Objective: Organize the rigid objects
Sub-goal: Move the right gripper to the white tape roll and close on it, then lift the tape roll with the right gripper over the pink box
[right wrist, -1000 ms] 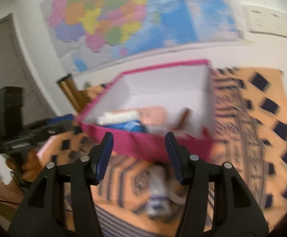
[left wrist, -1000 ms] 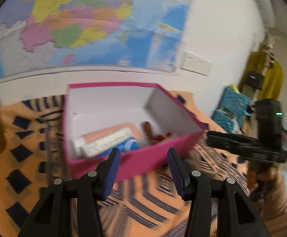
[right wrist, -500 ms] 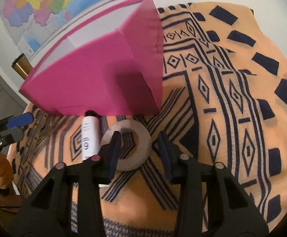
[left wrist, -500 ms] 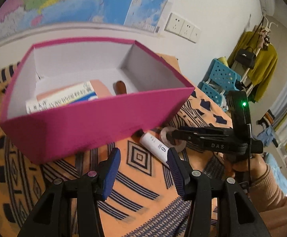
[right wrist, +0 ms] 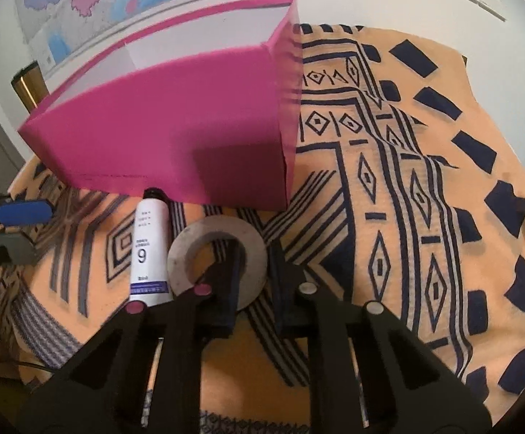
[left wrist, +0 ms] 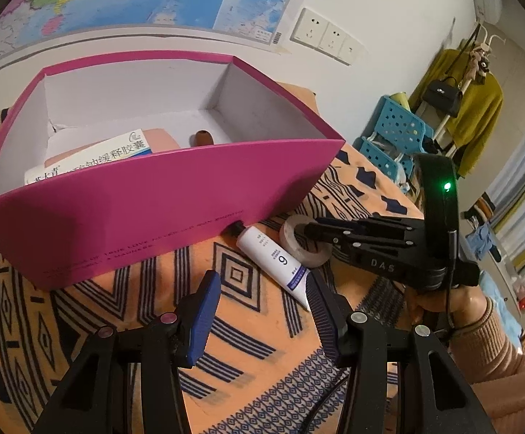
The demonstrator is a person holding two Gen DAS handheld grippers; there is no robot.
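Note:
A pink box stands on the orange patterned cloth. A medicine carton and a brown item lie inside it. In front of the box are a white tube marked 9 and, beside it, a flat grey ring. My right gripper is shut on the ring's right side, with one finger through the hole and the other outside. In the left wrist view the tube, ring and right gripper show as well. My left gripper hangs open just short of the tube's crimped end, holding nothing.
Blue perforated baskets and a rack with a yellow garment stand off to the right. Wall sockets and a map hang behind the box. A gold cylinder stands at the box's far left corner.
Both grippers came down and tipped toward the cloth in front of the box. The right jaws closed from apart onto the ring's side. The left jaws kept their gap.

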